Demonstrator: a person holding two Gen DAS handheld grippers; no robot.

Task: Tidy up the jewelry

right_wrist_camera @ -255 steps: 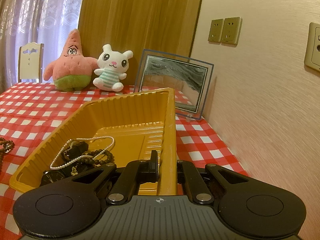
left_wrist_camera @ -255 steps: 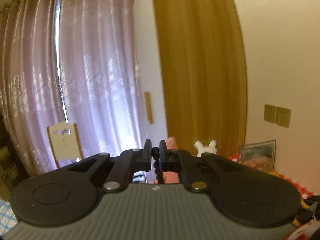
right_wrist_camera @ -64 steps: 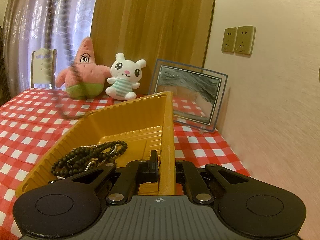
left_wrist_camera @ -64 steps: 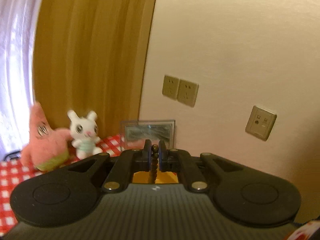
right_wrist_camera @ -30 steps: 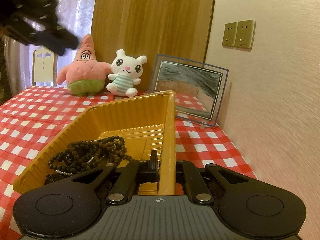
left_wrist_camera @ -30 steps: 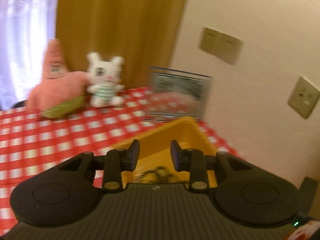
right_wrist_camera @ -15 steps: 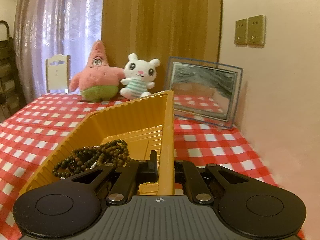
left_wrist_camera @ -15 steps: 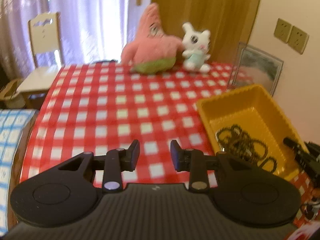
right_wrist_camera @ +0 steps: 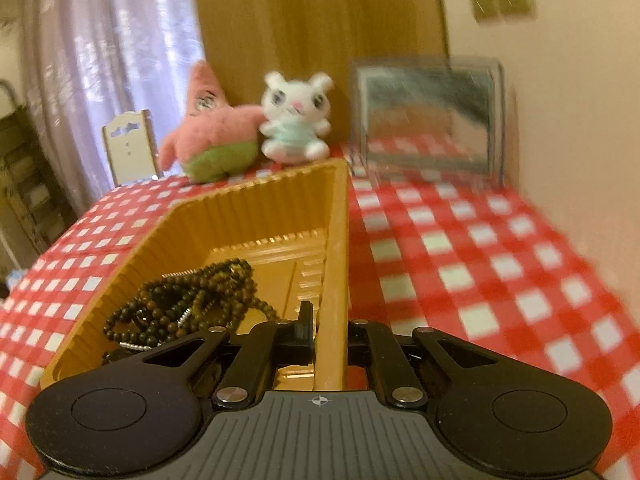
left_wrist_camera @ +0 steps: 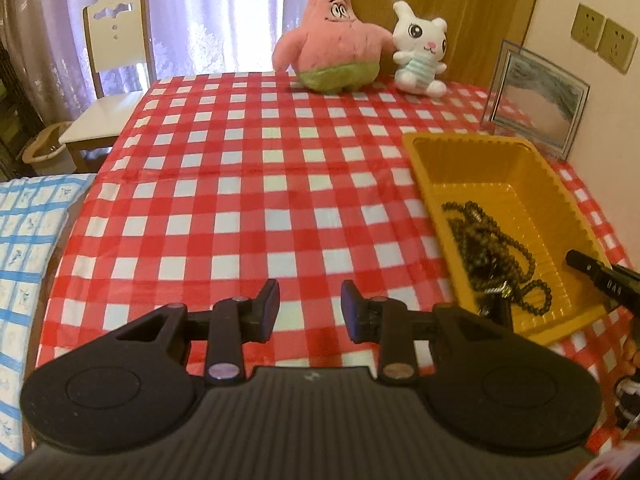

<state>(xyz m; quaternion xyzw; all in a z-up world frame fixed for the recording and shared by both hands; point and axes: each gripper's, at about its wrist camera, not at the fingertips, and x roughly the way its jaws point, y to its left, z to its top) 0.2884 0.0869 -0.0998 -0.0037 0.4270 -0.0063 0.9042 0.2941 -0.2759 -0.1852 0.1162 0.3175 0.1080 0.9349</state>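
A yellow plastic tray (left_wrist_camera: 430, 184) sits at the right of the red checked table and holds a pile of dark bead necklaces (left_wrist_camera: 492, 248). My left gripper (left_wrist_camera: 309, 307) is open and empty, above the table's near edge, left of the tray. My right gripper (right_wrist_camera: 329, 340) is shut on the tray's right wall (right_wrist_camera: 335, 264); the beads (right_wrist_camera: 188, 300) lie in the tray to its left. One right finger (left_wrist_camera: 600, 274) shows at the tray's near right edge in the left wrist view.
A pink starfish plush (left_wrist_camera: 332, 46), a white bunny plush (left_wrist_camera: 420, 48) and a framed picture (left_wrist_camera: 536, 100) stand along the table's far side. A white chair (left_wrist_camera: 108, 80) is beyond the left edge. A wall (right_wrist_camera: 580, 120) runs along the right.
My left gripper let the bead necklace go into the tray, opened, and drew back to the left over the table. My right gripper still grips the tray wall and has lifted a little.
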